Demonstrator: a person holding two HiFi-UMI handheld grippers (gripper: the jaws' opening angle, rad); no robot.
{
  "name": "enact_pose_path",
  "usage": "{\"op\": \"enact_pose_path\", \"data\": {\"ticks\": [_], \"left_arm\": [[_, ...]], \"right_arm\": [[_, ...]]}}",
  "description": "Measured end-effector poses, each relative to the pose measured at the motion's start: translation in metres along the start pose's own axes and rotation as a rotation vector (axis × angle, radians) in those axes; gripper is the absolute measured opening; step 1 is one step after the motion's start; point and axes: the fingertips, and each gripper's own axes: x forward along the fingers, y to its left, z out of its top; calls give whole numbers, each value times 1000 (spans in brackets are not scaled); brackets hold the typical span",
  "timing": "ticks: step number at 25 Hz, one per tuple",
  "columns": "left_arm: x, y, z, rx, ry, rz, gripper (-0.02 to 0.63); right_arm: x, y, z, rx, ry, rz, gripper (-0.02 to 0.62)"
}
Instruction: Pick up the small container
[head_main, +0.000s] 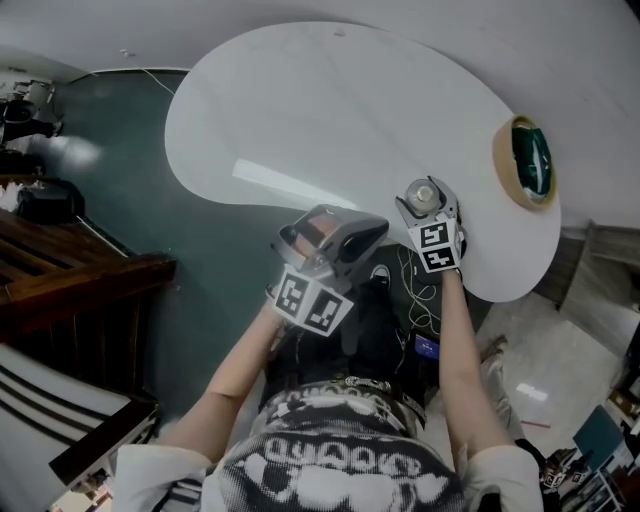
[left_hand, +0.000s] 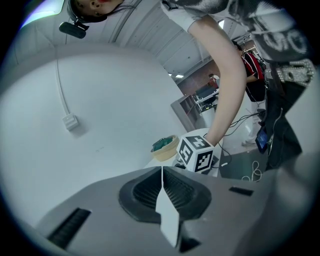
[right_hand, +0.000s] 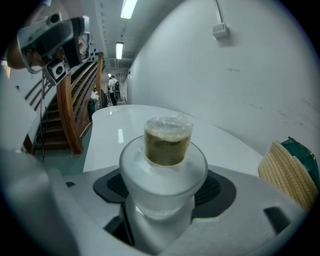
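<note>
The small container (head_main: 424, 194) is a frosted jar with a cork-coloured stopper. My right gripper (head_main: 430, 212) is shut on it, just over the near right edge of the white table (head_main: 330, 120). In the right gripper view the container (right_hand: 166, 160) stands upright between the jaws of the right gripper (right_hand: 164, 189), filling the gap. My left gripper (head_main: 322, 236) hovers by the table's near edge, left of the right one; its jaws are pressed together with nothing in them. In the left gripper view the left gripper (left_hand: 161, 192) faces a white wall.
A woven basket (head_main: 522, 162) with a green lining rests at the table's right end, also visible as basket (right_hand: 291, 172) and basket (left_hand: 165, 147). A wooden staircase (head_main: 60, 262) stands at the left. Cables (head_main: 412, 276) lie on the floor below the table.
</note>
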Motion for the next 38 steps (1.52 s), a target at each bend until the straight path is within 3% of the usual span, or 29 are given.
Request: {"op": "enact_pose_path", "data": {"ticks": [22,33,38], "left_arm": [[-27,5,1,22,-28,17,6],[-32,2,-1,36,-65,-5,6],[-50,1,-2,45,-85,-9,6]], "right_arm": [[-59,7,87,-48,-182,-89,345],[-96,18,101,-27,-230,-143,345],[-111,44,105,-9,-233,-157,345]]}}
